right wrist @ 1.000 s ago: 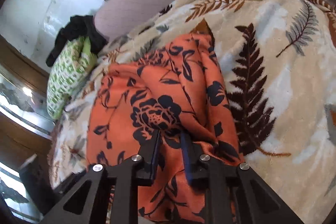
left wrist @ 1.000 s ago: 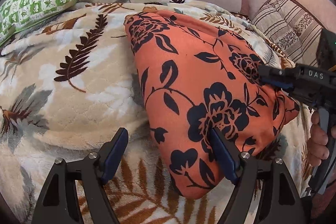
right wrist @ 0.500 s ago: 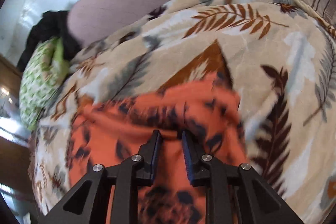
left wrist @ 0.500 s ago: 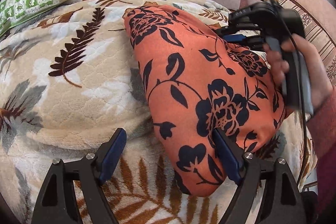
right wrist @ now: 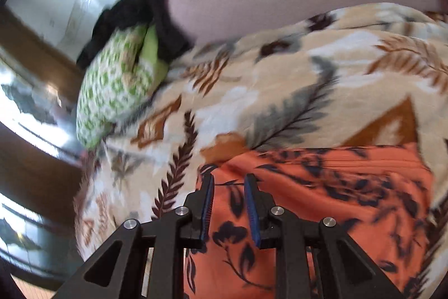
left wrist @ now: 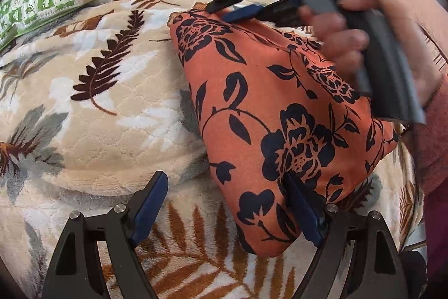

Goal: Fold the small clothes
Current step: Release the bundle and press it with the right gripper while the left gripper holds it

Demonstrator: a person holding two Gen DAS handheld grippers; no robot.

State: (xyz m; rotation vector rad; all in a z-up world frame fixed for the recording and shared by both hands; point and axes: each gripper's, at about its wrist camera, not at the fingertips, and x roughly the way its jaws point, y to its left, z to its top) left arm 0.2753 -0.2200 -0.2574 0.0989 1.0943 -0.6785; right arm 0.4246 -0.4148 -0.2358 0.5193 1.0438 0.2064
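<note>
Left gripper (left wrist: pixel 224 203), wide open, is pinning the orange cloth (left wrist: pixel 268 108) with one finger; right gripper (right wrist: pixel 228 203), jaws just opening, nothing gripped, is reaching its far corner.

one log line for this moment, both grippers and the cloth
left gripper: open, low on orange floral cloth | right gripper: fingers just parted, over cloth's far corner

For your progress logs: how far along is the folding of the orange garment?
Done: the orange garment lies doubled into a wedge on the blanket. In hand: the right gripper, jaws just opening, sits at its far corner; the left gripper hangs open. Left: any final fold.
</note>
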